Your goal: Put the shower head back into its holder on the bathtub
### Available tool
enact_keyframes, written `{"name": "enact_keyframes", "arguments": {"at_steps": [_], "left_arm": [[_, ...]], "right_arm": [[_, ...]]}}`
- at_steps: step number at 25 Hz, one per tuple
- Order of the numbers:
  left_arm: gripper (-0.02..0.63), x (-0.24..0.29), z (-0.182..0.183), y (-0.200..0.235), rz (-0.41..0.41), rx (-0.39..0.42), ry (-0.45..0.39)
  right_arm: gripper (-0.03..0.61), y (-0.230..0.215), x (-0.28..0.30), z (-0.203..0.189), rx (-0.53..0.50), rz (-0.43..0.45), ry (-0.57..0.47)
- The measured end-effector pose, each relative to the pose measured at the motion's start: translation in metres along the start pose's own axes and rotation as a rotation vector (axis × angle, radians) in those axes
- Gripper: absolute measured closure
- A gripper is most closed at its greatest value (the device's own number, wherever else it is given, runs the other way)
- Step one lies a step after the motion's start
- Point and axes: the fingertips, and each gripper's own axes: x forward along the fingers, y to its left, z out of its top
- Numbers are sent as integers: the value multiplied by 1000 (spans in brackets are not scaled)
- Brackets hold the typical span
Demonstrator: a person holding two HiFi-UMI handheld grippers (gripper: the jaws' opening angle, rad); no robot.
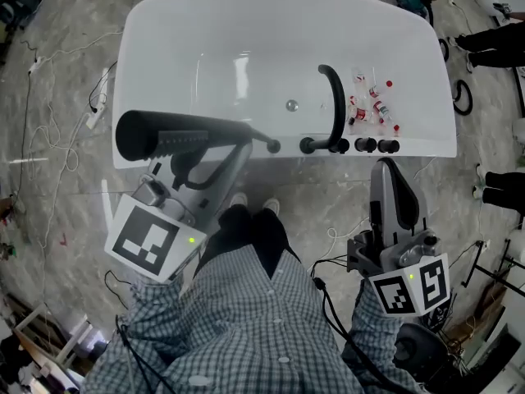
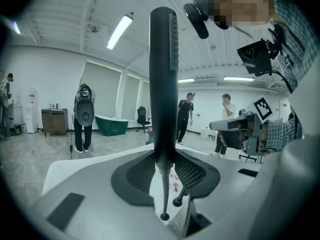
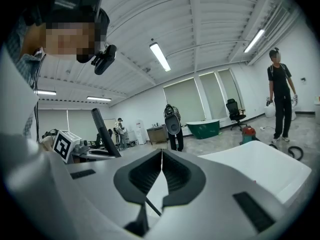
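Observation:
The black shower head (image 1: pixel 156 134) lies level above the near rim of the white bathtub (image 1: pixel 246 23), and my left gripper (image 1: pixel 232 144) is shut on its handle. The handle's thin end points right, a short gap from the black holder (image 1: pixel 308 145) on the rim. In the left gripper view the shower head (image 2: pixel 164 74) stands up between the jaws, over the holder (image 2: pixel 176 202) below. My right gripper (image 1: pixel 385 169) hangs shut and empty in front of the tub, to the right of the black knobs (image 1: pixel 365 145). In the right gripper view, the jaws of the right gripper (image 3: pixel 161 156) meet with nothing between them.
A curved black spout (image 1: pixel 332 105) rises from the rim beside the holder. Several small red-and-white items (image 1: pixel 371 105) lie on the tub's ledge to its right. Cables (image 1: pixel 49 121) trail over the floor on the left. People stand in the room (image 2: pixel 185 116).

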Motion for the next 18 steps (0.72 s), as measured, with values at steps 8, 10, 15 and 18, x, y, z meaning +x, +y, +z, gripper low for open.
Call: {"name": "enact_keyframes", "arguments": {"at_steps": [8,10,15,18], "left_arm": [[488,14,-28,4,6,-14,33],[488,17,-34,5,6,-22,34],[488,23,-48,7,10,-44,40],[488,28,-54,9,12,-49,44]], "right_arm": [[561,-6,14,-23,21,25,43],[561,-8,16,-29,23,28,55],[561,-12,18,-45,36,32,86],[563,-15,22,-53,43,35,99]]}}
